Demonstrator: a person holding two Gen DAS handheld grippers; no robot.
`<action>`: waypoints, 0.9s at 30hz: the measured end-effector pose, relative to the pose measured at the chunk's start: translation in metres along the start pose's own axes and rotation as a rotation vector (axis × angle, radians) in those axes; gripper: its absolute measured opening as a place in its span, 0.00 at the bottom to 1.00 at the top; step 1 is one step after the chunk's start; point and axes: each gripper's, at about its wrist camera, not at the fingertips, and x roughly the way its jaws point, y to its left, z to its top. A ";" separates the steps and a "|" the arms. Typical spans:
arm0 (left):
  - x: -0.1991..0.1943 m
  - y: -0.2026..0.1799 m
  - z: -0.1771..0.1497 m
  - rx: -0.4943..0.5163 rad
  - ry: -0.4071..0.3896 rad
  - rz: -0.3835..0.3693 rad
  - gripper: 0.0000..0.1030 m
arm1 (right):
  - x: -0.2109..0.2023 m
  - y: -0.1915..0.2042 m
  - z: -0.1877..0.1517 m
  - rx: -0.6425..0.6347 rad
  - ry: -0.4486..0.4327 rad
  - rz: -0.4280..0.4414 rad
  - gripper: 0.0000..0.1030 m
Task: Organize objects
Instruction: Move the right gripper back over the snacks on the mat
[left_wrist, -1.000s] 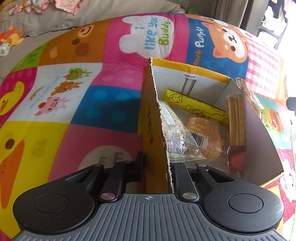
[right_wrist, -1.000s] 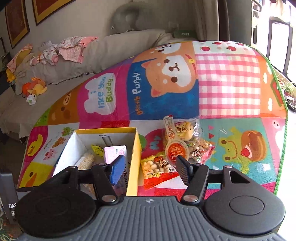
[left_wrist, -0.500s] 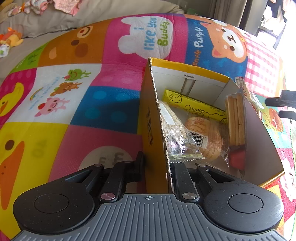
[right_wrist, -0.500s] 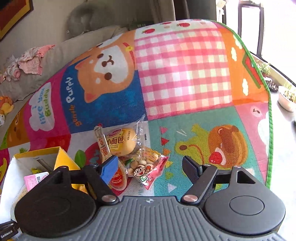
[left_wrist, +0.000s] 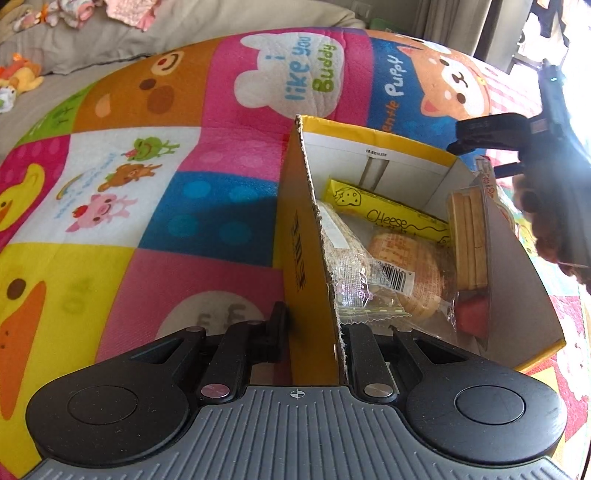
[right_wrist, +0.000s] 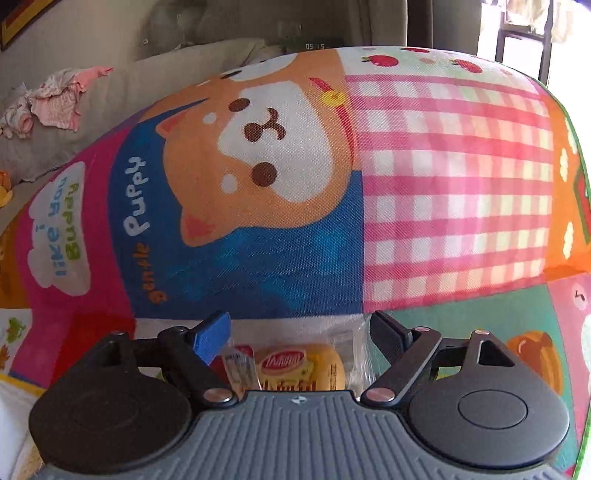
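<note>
Between the spread-wide right tool fingers lies a bun packet, ungripped.

My right tool's body hides the lower half of the wrapped bun; in the left view that tool blurs into window glare.

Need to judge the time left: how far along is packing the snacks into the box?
Done: the yellow cardboard box already holds a Cheese packet, a wrapped bun and a wafer pack. In hand: the left gripper pinches the box wall, and the right gripper, jaws just opening, straddles a packaged bun on the play mat without gripping it. Left: grasping and boxing that bun.
</note>
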 end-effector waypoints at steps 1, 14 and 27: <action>0.000 0.000 0.000 -0.001 -0.001 -0.001 0.16 | 0.010 0.000 0.003 0.003 0.017 -0.004 0.81; 0.000 0.003 -0.001 -0.005 -0.008 -0.012 0.17 | -0.020 -0.012 -0.054 -0.130 0.147 0.174 0.65; 0.000 0.003 -0.002 -0.015 -0.012 -0.010 0.17 | -0.140 -0.041 -0.145 -0.265 0.086 0.227 0.74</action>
